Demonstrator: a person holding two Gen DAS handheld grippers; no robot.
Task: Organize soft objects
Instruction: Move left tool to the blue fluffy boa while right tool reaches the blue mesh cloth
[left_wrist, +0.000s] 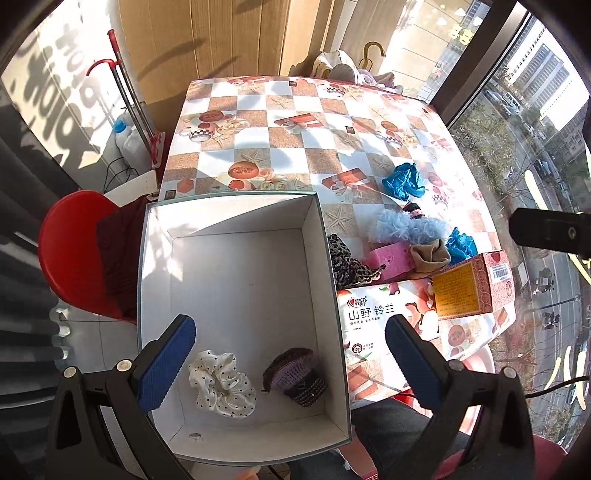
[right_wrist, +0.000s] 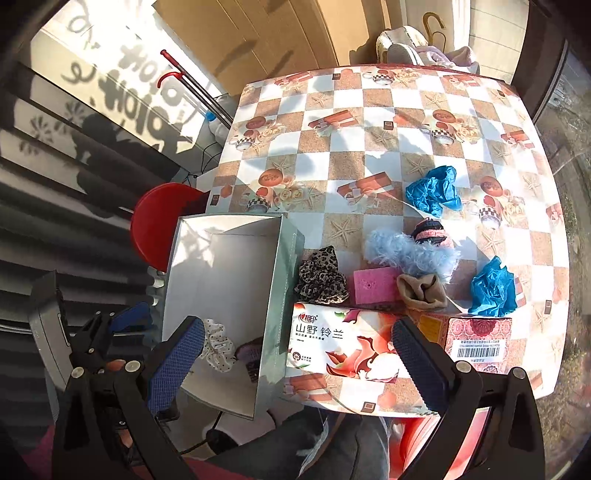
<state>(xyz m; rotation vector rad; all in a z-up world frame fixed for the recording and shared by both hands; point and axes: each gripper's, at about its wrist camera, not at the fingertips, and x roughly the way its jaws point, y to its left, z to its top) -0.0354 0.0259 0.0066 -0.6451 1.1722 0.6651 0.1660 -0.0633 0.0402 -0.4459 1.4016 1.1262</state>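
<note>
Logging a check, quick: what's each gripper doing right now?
Left gripper: open, holding nothing.
Right gripper: open, holding nothing.

Both wrist cameras look steeply down, sharing the white box (left_wrist: 236, 280) (and table (right_wrist: 369, 147)).

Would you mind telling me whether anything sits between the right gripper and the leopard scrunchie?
Yes. The tissue pack lies on the table directly in front of the open right gripper, with the leopard scrunchie just behind its far edge, beside the white box.
</note>
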